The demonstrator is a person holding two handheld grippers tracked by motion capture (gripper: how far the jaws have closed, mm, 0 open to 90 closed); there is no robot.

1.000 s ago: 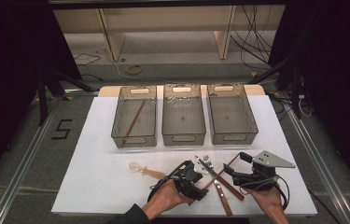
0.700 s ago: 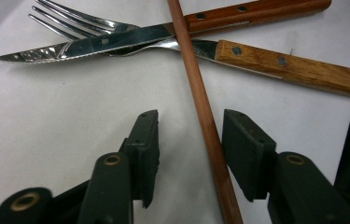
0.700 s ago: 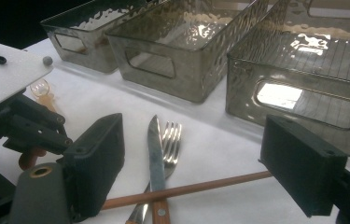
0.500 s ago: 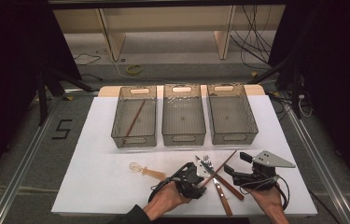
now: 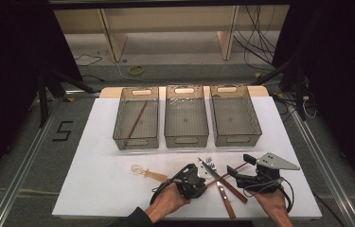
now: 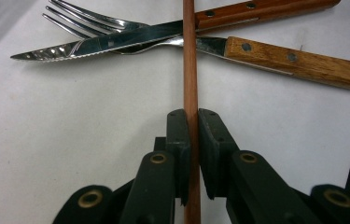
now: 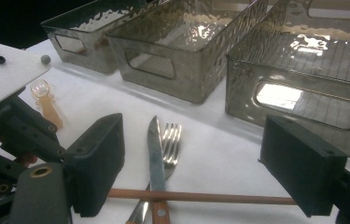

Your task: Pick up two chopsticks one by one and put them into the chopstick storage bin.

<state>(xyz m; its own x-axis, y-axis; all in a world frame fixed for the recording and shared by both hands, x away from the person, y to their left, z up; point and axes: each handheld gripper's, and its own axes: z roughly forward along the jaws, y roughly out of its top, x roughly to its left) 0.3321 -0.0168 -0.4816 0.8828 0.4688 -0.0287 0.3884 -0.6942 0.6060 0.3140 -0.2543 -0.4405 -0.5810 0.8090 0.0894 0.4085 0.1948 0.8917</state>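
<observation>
Left gripper (image 6: 190, 128) jaws clamp the chopstick (image 6: 190, 56), which lies across knife (image 6: 112, 43) and fork (image 6: 84, 21) on the tabletop. Lifting may drag both. Right gripper (image 7: 196, 163) jaws wide, idle.

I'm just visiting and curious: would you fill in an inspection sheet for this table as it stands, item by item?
Surface: white table, three clear bins at the back.
Job's things: brown chopstick lying across the knife and fork; another chopstick in the left bin.
Clutter: small clear spoon on the table; middle bin and right bin look empty.
Grippers: left gripper shut on the chopstick; right gripper open, jaws either side of the cutlery.
Cables: a cable trails from the right gripper; more on the floor behind.
Surroundings: dark curtains, wooden frame behind, floor mark "5".
</observation>
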